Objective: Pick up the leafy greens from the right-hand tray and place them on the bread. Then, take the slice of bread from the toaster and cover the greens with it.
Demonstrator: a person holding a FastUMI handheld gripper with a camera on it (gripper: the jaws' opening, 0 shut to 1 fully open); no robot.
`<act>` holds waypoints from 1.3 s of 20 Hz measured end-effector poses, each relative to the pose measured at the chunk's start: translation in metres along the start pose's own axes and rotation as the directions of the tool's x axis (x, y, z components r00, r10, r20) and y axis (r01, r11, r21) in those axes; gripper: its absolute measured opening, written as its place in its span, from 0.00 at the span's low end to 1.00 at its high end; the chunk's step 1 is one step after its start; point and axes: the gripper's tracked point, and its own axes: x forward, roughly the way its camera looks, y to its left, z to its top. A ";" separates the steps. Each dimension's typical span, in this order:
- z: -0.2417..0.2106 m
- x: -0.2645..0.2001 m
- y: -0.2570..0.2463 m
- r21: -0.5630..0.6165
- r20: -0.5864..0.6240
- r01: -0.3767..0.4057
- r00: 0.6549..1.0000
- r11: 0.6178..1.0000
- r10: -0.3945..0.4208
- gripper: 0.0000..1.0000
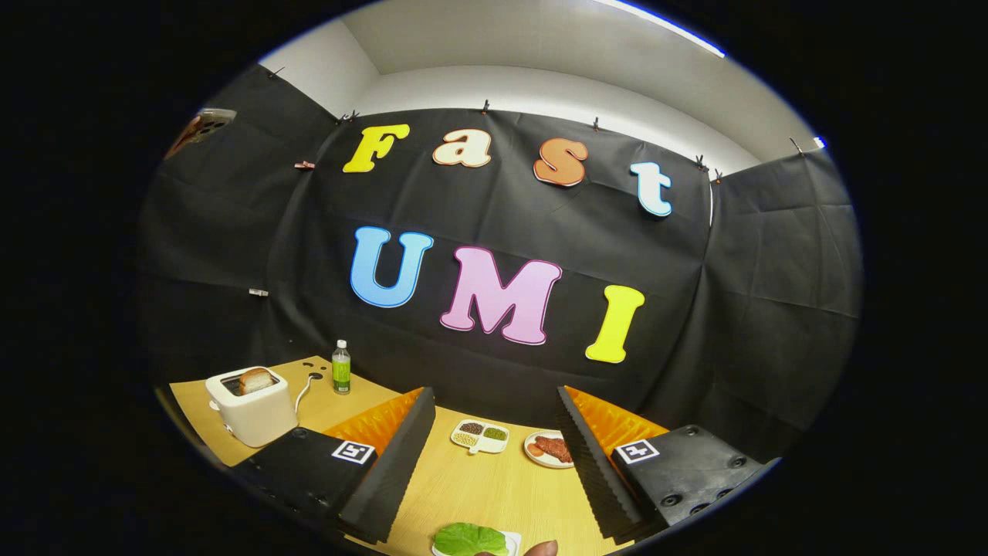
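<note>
Between the gripper's point(494, 471) two fingers, which stand wide apart and hold nothing, lies a stretch of bare wooden table point(478, 494). Close in, at the near end of that gap, the leafy greens point(468, 538) rest on a small white tray point(512, 543), and just beside the tray a fingertip point(542, 549) of a person's hand pokes in. Beyond the fingers, farther across the table, sits a white divided dish point(480, 435) with small heaps of dark, pale and green bits in its compartments, and just to the right of it a round plate point(545, 449) carrying reddish-brown slices, partly hidden behind the right finger. Off to the left, past the left finger, a white toaster point(252, 406) stands near the table's edge with a slice of bread point(257, 380) sticking up out of its slot. A cord point(303, 394) runs from the toaster toward a small bottle point(341, 367) with a green label, which stands upright near the black cloth wall.
</note>
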 end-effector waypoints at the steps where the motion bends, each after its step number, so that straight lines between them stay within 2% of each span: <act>1: 0.000 0.000 0.002 0.000 0.004 -0.011 1.000 1.000 0.011 0.97; 3: -0.006 0.000 0.010 -0.005 0.005 -0.079 0.997 0.997 0.079 0.97; 5: -0.040 -0.003 0.019 -0.011 -0.084 -0.196 0.977 0.981 0.194 0.97; 7: -0.085 -0.009 0.024 0.014 -0.222 -0.309 0.926 0.951 0.304 0.97; 10: -0.160 -0.025 0.023 0.050 -0.403 -0.401 0.830 0.914 0.386 0.95; 13: -0.236 -0.039 0.024 0.061 -0.559 -0.441 0.728 0.896 0.396 0.93; 16: -0.284 -0.046 0.038 0.122 -0.639 -0.459 0.642 0.880 0.424 0.87; 17: -0.305 -0.046 0.037 0.113 -0.670 -0.466 0.617 0.878 0.414 0.87; 20: -0.365 -0.046 0.031 0.128 -0.751 -0.456 0.536 0.881 0.386 0.76; 21: -0.381 -0.046 0.033 0.140 -0.770 -0.451 0.510 0.881 0.383 0.76; 23: -0.404 -0.047 0.031 0.145 -0.801 -0.442 0.472 0.885 0.368 0.74; 24: -0.409 -0.046 0.032 0.155 -0.811 -0.440 0.455 0.885 0.368 0.70; 26: -0.418 -0.044 0.032 0.160 -0.826 -0.445 0.428 0.881 0.366 0.70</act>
